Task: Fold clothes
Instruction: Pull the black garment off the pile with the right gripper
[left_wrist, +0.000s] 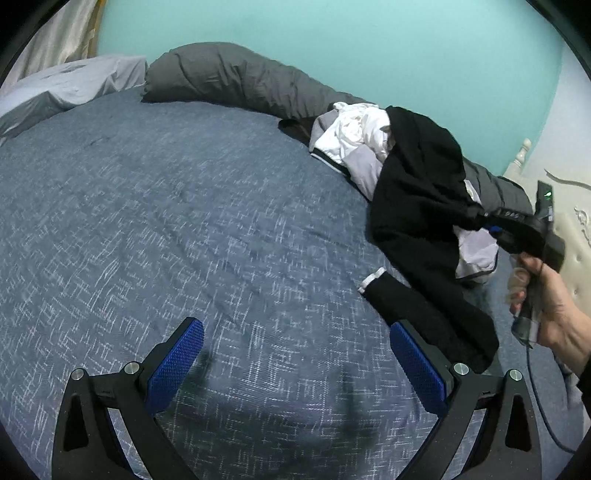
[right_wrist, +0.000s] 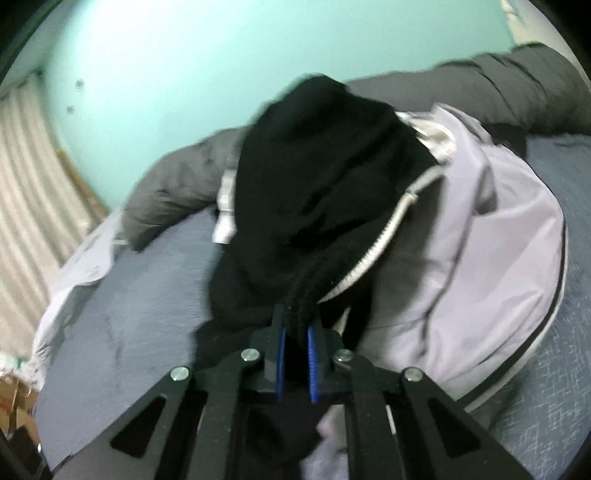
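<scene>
Turquoise wall (left_wrist: 332, 44) behind a bed (left_wrist: 184, 221) with blue-grey cover.

black garment (right_wrist: 317, 177) edges motion-blurred, lilac jacket (right_wrist: 491, 236) partly hidden beneath it, pillow (left_wrist: 55, 88) cut off

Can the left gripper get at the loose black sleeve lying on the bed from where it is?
Probably yes. The left gripper is open over bare bedspread, and the black sleeve lies just beside its right finger with nothing between. The right gripper holds the garment further up.

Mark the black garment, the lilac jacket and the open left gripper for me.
black garment (left_wrist: 417, 192), left wrist view, its main body.
lilac jacket (right_wrist: 491, 236), right wrist view, its smooth panel.
left gripper (left_wrist: 295, 362), left wrist view, gap between its fingertips.
</scene>
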